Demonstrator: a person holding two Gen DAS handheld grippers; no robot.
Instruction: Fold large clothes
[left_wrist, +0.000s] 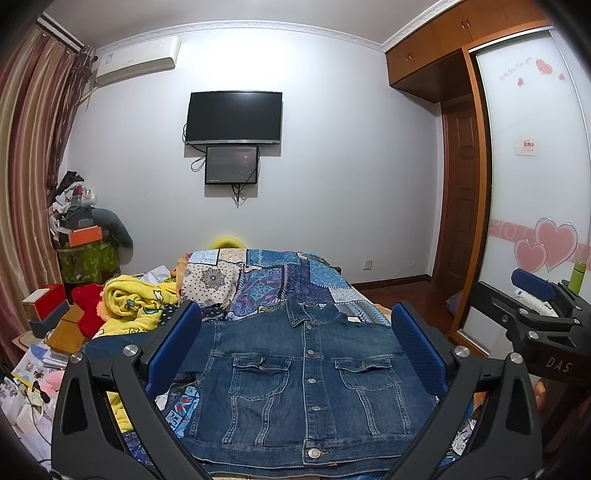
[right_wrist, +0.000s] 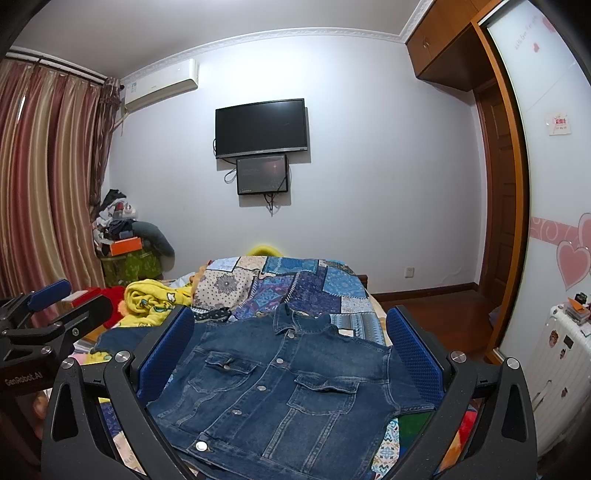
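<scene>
Both hand-held grippers, left (left_wrist: 295, 345) and right (right_wrist: 290, 349), are held released above the jacket (left_wrist: 306, 380); a sleeve, seemingly tucked under, could be missed.

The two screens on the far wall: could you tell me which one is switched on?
The smaller lower screen, mounted just beneath the large TV, shows a dim picture with a reddish glow; the large TV above it is plain black.
</scene>
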